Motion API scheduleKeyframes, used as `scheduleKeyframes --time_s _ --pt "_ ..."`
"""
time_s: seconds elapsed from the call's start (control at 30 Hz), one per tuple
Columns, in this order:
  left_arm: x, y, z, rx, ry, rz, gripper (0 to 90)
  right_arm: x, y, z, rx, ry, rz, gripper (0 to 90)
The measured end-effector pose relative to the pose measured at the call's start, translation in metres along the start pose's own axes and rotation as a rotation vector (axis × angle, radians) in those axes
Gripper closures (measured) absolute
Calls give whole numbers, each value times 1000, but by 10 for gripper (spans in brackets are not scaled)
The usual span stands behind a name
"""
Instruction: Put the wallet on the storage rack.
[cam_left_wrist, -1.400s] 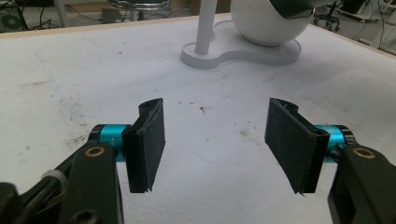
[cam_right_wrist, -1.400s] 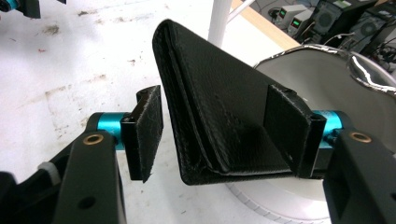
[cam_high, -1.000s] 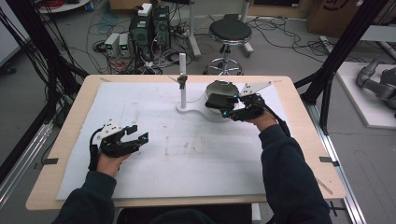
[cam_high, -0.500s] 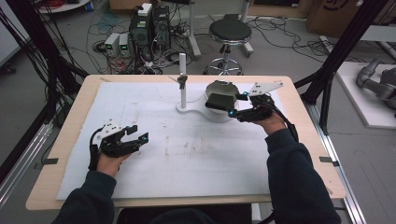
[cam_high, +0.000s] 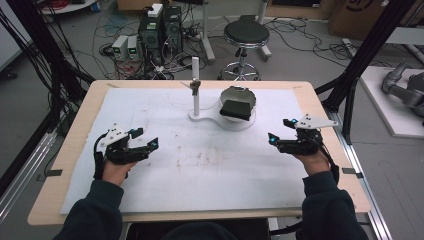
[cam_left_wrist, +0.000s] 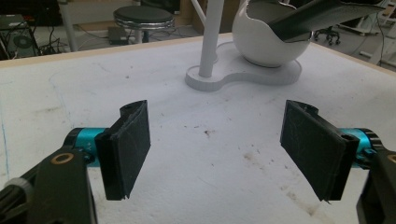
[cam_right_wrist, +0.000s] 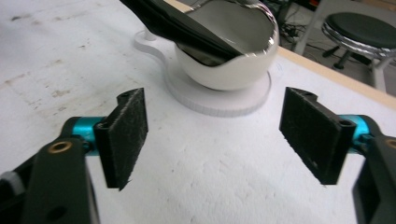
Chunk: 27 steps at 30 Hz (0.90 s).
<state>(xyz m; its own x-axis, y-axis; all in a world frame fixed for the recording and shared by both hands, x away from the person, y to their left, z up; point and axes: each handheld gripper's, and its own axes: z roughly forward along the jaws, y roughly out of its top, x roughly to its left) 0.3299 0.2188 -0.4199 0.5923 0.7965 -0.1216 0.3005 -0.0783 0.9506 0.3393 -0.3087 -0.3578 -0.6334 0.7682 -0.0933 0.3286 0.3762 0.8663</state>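
A white bowl (cam_high: 239, 96) stands on the round end of a white base (cam_high: 202, 116), which also carries an upright white post (cam_high: 195, 89). A dark flat object (cam_high: 236, 109) lies in the bowl and juts over its rim. My right gripper (cam_high: 279, 130) hovers over the mat to the right of the bowl and nearer me. Its jaws have just been opening and nothing is between them. In the right gripper view the bowl (cam_right_wrist: 229, 70) and the dark object (cam_right_wrist: 182, 28) lie beyond the gripper (cam_right_wrist: 215, 140). My left gripper (cam_high: 144, 138) rests at the left. Its jaws have just been opening, and it (cam_left_wrist: 219, 149) holds nothing.
A white mat (cam_high: 200, 165) covers the wooden table (cam_high: 80, 130). Black frame posts (cam_high: 355, 75) stand at the table's corners. Behind the table are a stool (cam_high: 245, 36) and electronics boxes (cam_high: 160, 25) with cables on the floor.
My right gripper has drawn back from the bowl, to the right and toward me, leaving the dark object in the bowl. The left hand has stayed in place.
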Motion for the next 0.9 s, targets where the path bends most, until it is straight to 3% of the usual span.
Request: scheduleKeyframes --time_s 0.23,0.9 --pt "0 5 0 -39 5 10 244 1 -18 0 -24 -39 66 217" --pt "-1 6 -5 -61 -4 6 245 6 -25 6 -3 -49 60 216"
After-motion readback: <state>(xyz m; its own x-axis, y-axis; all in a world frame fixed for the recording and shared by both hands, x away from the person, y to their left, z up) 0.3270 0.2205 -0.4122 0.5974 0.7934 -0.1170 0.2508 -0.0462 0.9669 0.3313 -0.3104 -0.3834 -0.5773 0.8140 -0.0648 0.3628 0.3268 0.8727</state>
